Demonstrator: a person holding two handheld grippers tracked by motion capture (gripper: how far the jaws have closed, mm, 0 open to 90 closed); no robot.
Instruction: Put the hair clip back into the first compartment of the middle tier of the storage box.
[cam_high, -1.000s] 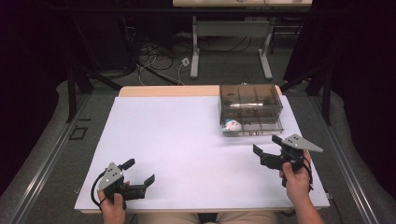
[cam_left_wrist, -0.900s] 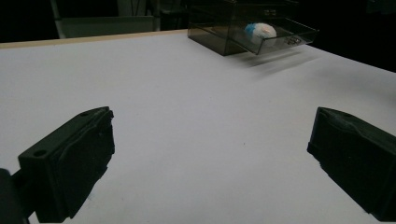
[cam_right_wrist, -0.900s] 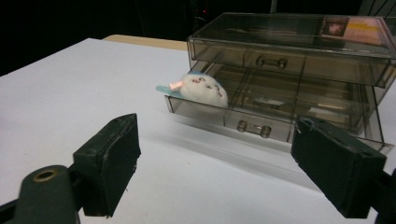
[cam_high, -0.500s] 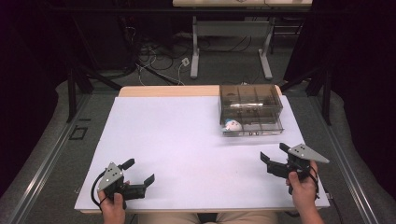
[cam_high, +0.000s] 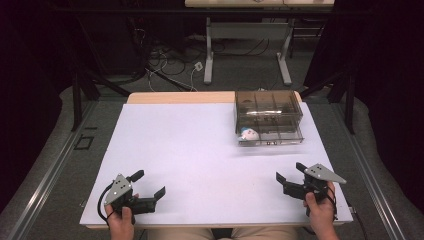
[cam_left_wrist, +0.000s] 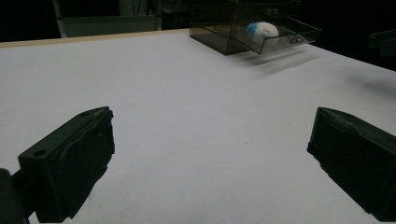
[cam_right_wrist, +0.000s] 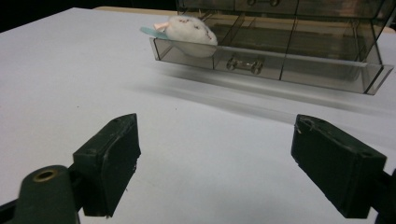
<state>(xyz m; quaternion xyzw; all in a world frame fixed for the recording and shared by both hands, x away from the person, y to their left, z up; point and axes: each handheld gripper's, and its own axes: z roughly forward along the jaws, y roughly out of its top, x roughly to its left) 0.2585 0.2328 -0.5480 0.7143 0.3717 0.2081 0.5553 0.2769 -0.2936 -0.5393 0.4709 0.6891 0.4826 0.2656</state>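
Observation:
A smoky transparent drawer box (cam_high: 268, 114) stands at the far right of the white table (cam_high: 200, 150), its lower drawer (cam_right_wrist: 280, 65) pulled out. In the drawer's left compartment lies a small white and blue soft toy (cam_high: 248, 134) (cam_right_wrist: 189, 29) (cam_left_wrist: 262, 29). My right gripper (cam_high: 290, 175) is held open near the front right edge, well short of the drawer, nothing between its jaws. My left gripper (cam_high: 148, 184) is open at the front left, empty too.
The table's wooden far edge (cam_high: 180, 96) shows behind the white top. Beyond it stand a desk frame (cam_high: 247, 50) and loose cables (cam_high: 170, 60) on the floor. Dark curtains flank both sides.
My right gripper has drawn back toward the front edge and slightly right, away from the drawer box. The left gripper has stayed put.

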